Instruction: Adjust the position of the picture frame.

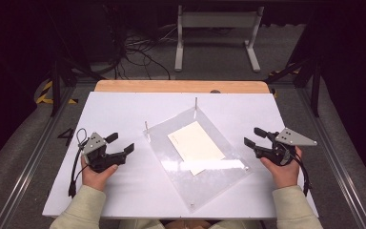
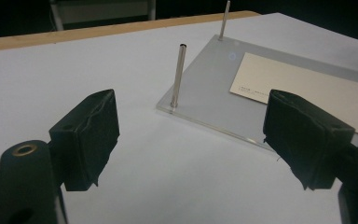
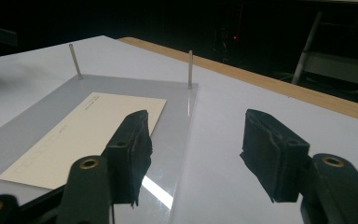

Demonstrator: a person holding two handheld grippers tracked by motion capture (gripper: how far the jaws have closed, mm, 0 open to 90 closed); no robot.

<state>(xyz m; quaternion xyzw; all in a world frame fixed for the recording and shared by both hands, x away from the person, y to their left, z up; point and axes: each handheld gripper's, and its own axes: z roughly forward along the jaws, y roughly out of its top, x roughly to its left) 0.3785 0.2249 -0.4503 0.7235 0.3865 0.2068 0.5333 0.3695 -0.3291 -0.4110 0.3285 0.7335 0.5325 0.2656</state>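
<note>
A clear acrylic plate (image 1: 219, 179) lies turned at an angle in the middle of the white table, with a cream envelope (image 1: 195, 142) resting on it. Two thin metal pins stand at its far corners (image 1: 196, 104) (image 1: 146, 127). My left gripper (image 1: 122, 142) rests left of the plate, open and empty. My right gripper (image 1: 253, 136) rests right of the plate, open and empty too. The left gripper view has a pin (image 2: 178, 74) and the envelope (image 2: 303, 88) ahead of its jaws. The right gripper view looks across the envelope (image 3: 84, 135) to both pins (image 3: 190, 69) (image 3: 75, 60).
The white table (image 1: 124, 109) has a wooden strip (image 1: 181, 86) along its far edge. Beyond it stand a white frame (image 1: 217, 28) and loose cables (image 1: 133, 52) on the dark floor. Black stand legs flank the table.
</note>
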